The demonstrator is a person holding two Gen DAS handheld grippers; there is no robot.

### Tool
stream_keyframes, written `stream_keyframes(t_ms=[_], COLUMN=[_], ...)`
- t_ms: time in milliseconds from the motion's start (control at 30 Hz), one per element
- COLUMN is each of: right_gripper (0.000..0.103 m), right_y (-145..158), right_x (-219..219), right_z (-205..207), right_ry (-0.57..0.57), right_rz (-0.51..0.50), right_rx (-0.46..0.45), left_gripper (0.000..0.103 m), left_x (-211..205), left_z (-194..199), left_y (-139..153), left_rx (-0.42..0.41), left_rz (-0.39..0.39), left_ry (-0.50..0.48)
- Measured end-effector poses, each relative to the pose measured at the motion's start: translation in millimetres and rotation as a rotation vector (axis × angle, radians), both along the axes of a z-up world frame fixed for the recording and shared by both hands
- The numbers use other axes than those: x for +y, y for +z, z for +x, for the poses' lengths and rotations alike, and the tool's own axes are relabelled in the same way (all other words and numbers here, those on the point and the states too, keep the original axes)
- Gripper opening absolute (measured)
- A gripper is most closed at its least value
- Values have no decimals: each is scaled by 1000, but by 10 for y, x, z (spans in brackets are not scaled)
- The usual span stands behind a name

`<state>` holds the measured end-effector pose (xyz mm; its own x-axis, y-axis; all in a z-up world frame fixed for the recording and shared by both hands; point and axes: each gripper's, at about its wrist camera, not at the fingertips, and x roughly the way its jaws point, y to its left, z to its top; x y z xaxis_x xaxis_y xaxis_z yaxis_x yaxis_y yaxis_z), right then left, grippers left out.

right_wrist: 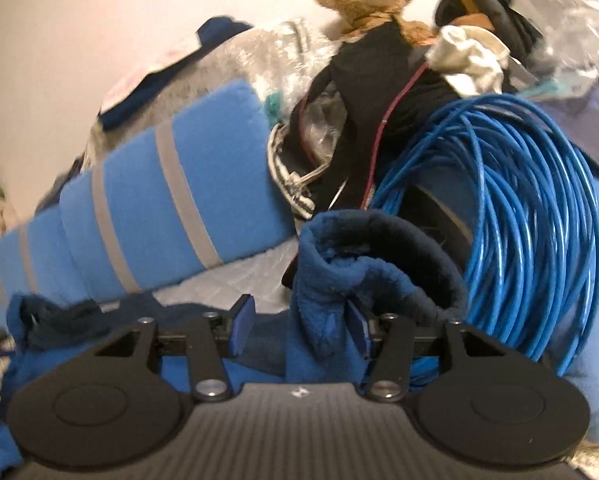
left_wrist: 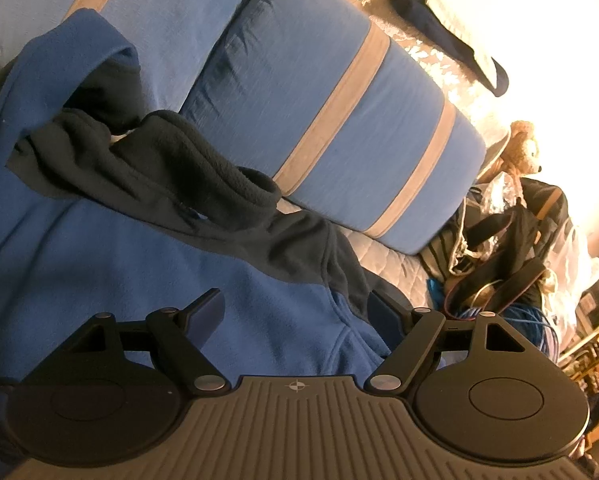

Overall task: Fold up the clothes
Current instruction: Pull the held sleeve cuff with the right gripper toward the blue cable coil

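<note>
Left gripper (left_wrist: 297, 312): angled down over fleece (left_wrist: 99, 248), jaws wide, holding nothing. Fleece: spread on bed before striped cushion (left_wrist: 339, 120). Right gripper (right_wrist: 299, 326): half open, cuff (right_wrist: 363, 256) against one finger, grip unclear. Cable coil (right_wrist: 531, 200): beside cuff.

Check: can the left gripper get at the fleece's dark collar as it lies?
Probably yes. The left gripper is open over the blue fleece, and the dark collar lies ahead with nothing in between.
</note>
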<state>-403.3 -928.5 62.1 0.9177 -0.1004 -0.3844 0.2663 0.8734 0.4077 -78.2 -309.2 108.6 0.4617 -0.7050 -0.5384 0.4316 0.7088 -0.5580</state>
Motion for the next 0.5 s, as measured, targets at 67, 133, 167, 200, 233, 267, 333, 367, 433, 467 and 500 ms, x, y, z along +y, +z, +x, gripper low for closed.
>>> stream_keyframes(t_ms=[67, 133, 167, 200, 233, 267, 333, 367, 433, 467, 500], right_gripper=[26, 20, 18, 18, 17, 15, 12, 10, 8, 8, 8], right_y=[-41, -106, -139, -169, -182, -191, -139, -101, 20, 121, 253], right_x=[-38, -72, -85, -95, -102, -109, -124, -137, -185, -193, -167], right_z=[-4, -21, -28, -29, -29, -27, 0, 18, 84, 143, 192], right_ry=[-8, -25, -38, -60, -85, -110, -187, -231, -299, -314, -306], right_rz=[35, 71, 87, 104, 118, 130, 125, 123, 129, 114, 83], right_rx=[-29, -56, -68, -72, -71, -71, -56, -46, -39, -40, -58], left_gripper=[78, 78, 78, 78, 78, 78, 78, 78, 78, 78, 78], left_x=[0, -1, -4, -5, -7, -6, -6, -4, -9, -12, -16], left_z=[2, 3, 3, 1, -3, -2, 0, 4, 3, 1, -1], left_y=[-3, -10, -12, -12, -11, -11, -12, -13, -17, -18, -20], left_rx=[0, 1, 2, 1, 1, 0, 0, 1, 1, 0, 0], left_rz=[1, 2, 2, 4, 5, 5, 4, 5, 8, 11, 13], left_ry=[0, -1, -1, -2, -3, -3, -3, -3, -3, -2, -2])
